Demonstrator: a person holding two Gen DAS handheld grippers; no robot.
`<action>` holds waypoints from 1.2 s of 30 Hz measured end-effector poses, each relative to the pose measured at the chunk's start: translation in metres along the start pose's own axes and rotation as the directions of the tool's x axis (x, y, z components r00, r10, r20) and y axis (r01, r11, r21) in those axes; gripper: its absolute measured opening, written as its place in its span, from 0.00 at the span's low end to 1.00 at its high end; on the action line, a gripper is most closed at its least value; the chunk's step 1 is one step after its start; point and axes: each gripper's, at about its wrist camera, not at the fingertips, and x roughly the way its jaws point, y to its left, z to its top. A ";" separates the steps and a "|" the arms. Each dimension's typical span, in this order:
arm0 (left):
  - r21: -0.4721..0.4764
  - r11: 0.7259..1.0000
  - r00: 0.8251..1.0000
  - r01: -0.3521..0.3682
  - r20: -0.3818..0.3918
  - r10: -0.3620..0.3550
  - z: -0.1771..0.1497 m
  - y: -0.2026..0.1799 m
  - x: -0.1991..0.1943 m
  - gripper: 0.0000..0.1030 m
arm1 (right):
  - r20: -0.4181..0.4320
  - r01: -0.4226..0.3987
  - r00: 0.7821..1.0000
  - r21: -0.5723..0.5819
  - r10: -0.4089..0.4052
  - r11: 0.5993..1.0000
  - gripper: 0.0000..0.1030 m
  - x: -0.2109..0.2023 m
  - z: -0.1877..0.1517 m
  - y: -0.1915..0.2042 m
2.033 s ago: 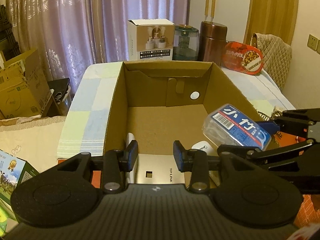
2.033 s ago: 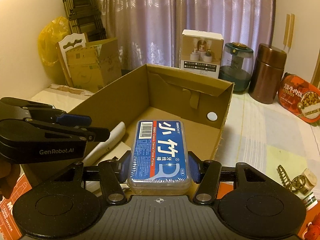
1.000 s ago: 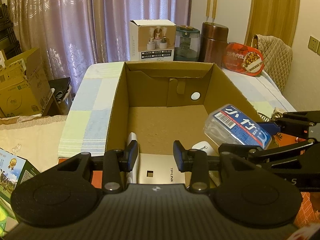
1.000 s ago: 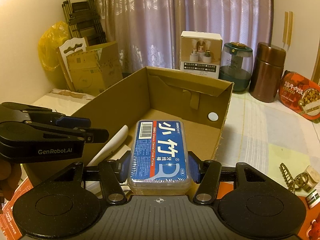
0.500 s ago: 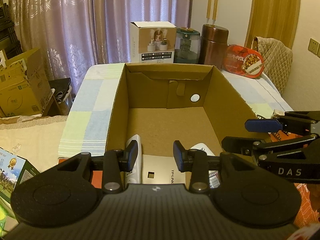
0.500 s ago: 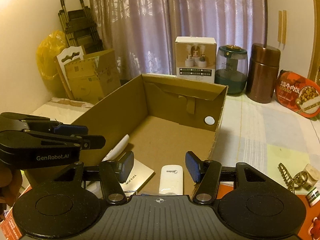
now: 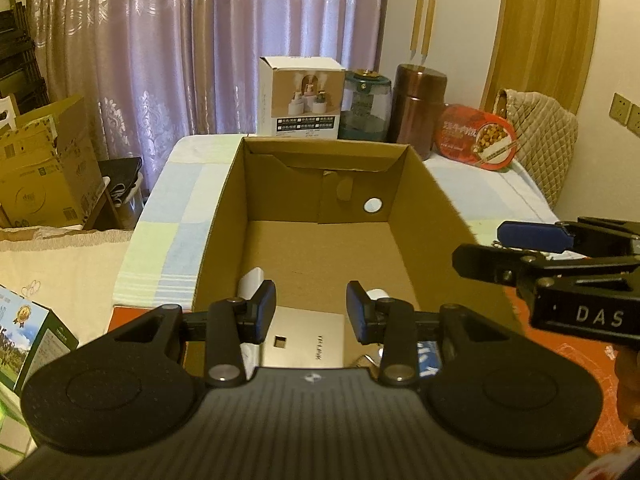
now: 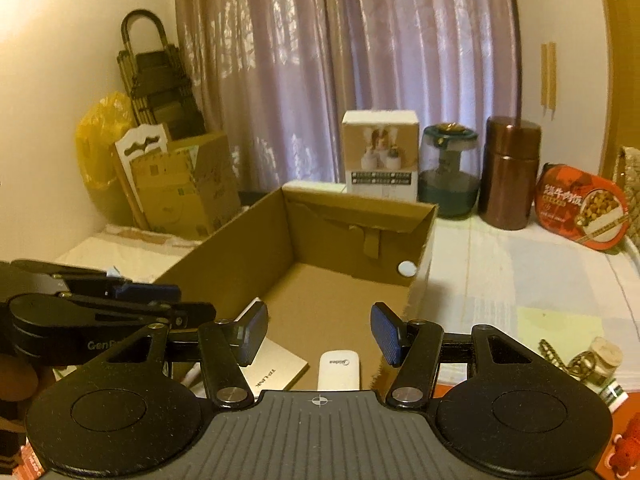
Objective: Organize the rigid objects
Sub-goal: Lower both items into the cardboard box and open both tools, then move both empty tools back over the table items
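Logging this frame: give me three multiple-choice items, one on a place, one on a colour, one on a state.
1. Where does the white remote lie?
A. on the bedcover by the window
B. on the floor of the cardboard box
C. on top of a white carton

2. What colour is the tall flask beside the glass jar?
A. copper-brown
B. white
C. green

3. How do the right tongs stand?
A. shut on the remote
B. open, with nothing between them
C. shut on a blue case

Key: 1 B, the remote rests on the box floor, at the end nearest the camera. 2 A, the flask is a glossy copper-brown. 3 B, the pads stand apart and only the box floor shows between them.
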 end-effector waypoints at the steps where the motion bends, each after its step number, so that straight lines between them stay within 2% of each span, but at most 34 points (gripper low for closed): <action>1: -0.001 1.000 1.000 0.001 0.003 -0.001 -0.001 -0.002 -0.005 0.32 | 0.011 0.003 1.000 0.009 -0.003 1.000 0.53 -0.007 -0.001 -0.001; 7: -0.009 1.000 1.000 0.018 0.024 -0.018 -0.005 -0.022 -0.035 0.35 | 0.066 0.033 0.997 0.049 -0.036 0.998 0.53 -0.050 -0.009 -0.010; 13: -0.012 1.000 0.998 0.029 0.054 -0.028 -0.009 -0.049 -0.063 0.59 | 0.112 0.067 0.990 0.108 -0.080 0.992 0.53 -0.099 -0.019 -0.024; 17: -0.004 0.998 0.996 0.055 0.072 -0.054 -0.011 -0.071 -0.079 0.65 | 0.110 0.098 0.988 0.124 -0.112 0.987 0.53 -0.129 -0.022 -0.032; 20: 0.016 0.997 0.993 0.071 0.095 -0.072 -0.011 -0.091 -0.089 0.74 | 0.111 0.116 0.985 0.131 -0.131 0.985 0.54 -0.154 -0.021 -0.041; 25: 0.044 0.993 0.984 0.108 0.137 -0.113 -0.005 -0.125 -0.100 0.79 | 0.131 0.158 0.976 0.135 -0.176 0.978 0.72 -0.203 -0.027 -0.068; 29: 0.077 0.988 0.977 0.134 0.159 -0.145 -0.002 -0.154 -0.104 0.83 | 0.129 0.228 0.959 0.185 -0.253 0.956 0.77 -0.237 -0.037 -0.100; 32: 0.100 0.983 0.971 0.157 0.167 -0.172 0.000 -0.178 -0.100 0.89 | 0.099 0.283 0.945 0.225 -0.311 0.932 0.78 -0.253 -0.050 -0.125; 36: 0.116 0.974 0.967 0.193 0.146 -0.208 -0.003 -0.209 -0.087 0.90 | 0.052 0.339 0.931 0.241 -0.361 0.909 0.79 -0.264 -0.071 -0.149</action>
